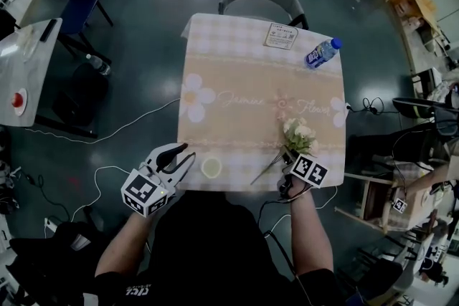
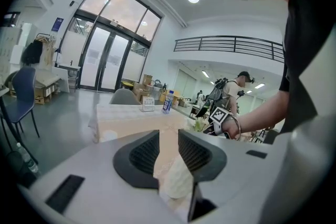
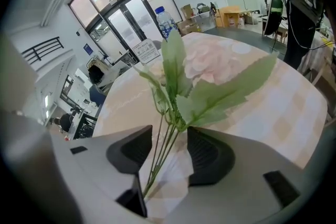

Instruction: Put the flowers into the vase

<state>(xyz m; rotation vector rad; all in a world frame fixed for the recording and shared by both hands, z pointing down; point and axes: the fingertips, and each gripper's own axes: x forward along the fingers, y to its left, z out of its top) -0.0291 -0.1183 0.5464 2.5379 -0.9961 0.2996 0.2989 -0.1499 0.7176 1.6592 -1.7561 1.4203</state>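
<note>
- Head view first: the square table (image 1: 237, 75) wears a beige and pink cloth printed with white daisies. The small round pale vase (image 1: 211, 167) stands at its near edge. It is seen straight down its mouth, which shows only a pale inside.
- The bunch of cream-white flowers with thin green stems (image 1: 298, 131) lies flat on the cloth well to the right of the vase and outside it, stems trailing toward the near edge.
- The left gripper (image 1: 188, 153) hangs just left of the vase, apart from it. The right gripper (image 1: 289, 158) sits at the stem end of the flowers.
- On the far side are a clear plastic bottle with a blue cap and blue label (image 1: 322, 52) and a small white printed card (image 1: 280, 36). How full the bottle is cannot be told.
- Over to the left gripper view: the left gripper (image 2: 168, 144) holds its dark ribbed jaws a narrow gap apart. Nothing is pinched, and a pale surface shows through the gap. Beyond, the bottle (image 2: 167, 102) stands upright beside the card (image 2: 148, 104), and the flowers (image 2: 200, 123) lie by the other hand.
- Right gripper view: the right gripper (image 3: 170, 141) has its jaws spread wide. The green stems run loose through the gap and the pads are not pressing them. The leaves and blossoms of the flowers (image 3: 176, 60) rest on the cloth ahead. The bottle (image 3: 164, 19) and card (image 3: 146, 51) stand at the far edge.
</note>
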